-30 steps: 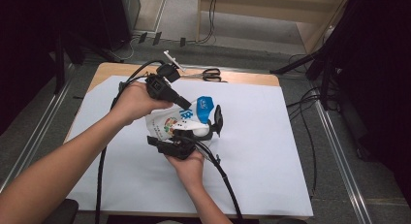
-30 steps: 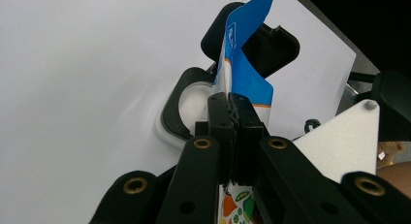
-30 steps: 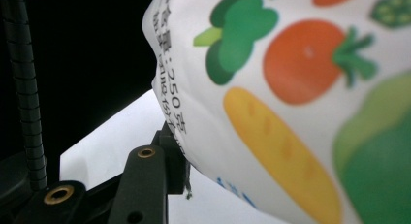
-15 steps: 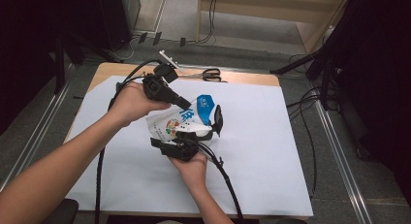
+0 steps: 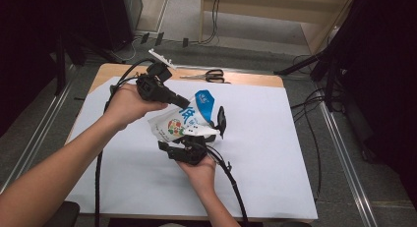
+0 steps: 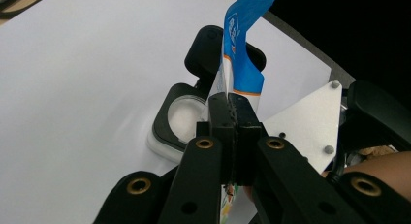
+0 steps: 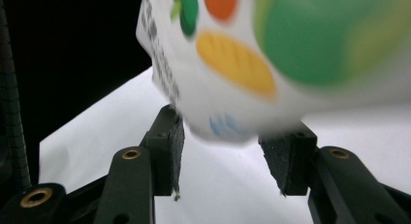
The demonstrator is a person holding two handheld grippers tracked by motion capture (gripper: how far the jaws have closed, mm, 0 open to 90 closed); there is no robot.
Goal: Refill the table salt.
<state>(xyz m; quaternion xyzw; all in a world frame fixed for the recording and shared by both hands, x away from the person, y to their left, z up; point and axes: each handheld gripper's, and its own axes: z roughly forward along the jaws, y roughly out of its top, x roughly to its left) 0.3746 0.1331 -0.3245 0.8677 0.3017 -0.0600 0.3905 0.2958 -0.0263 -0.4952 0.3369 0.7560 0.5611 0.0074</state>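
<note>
A white snack bag with a blue top and fruit pictures hangs above the white sheet. My left gripper comes in from the upper left and is shut on the bag's blue upper part; its two pads pinch the film flat. Below, my right gripper rests in the hand. Its jaws have just been opening, and the bag's lower end sits between them. The pads stand apart on either side of that end without pressing it.
Scissors lie at the far edge of the wooden table. A white sheet covers most of the tabletop. Black cables trail from both grippers toward the near edge. Dark stands and floor cables surround the table.
The right gripper's jaws stand wider around the bag's lower end than before. Both hands and the bag have hardly moved.
</note>
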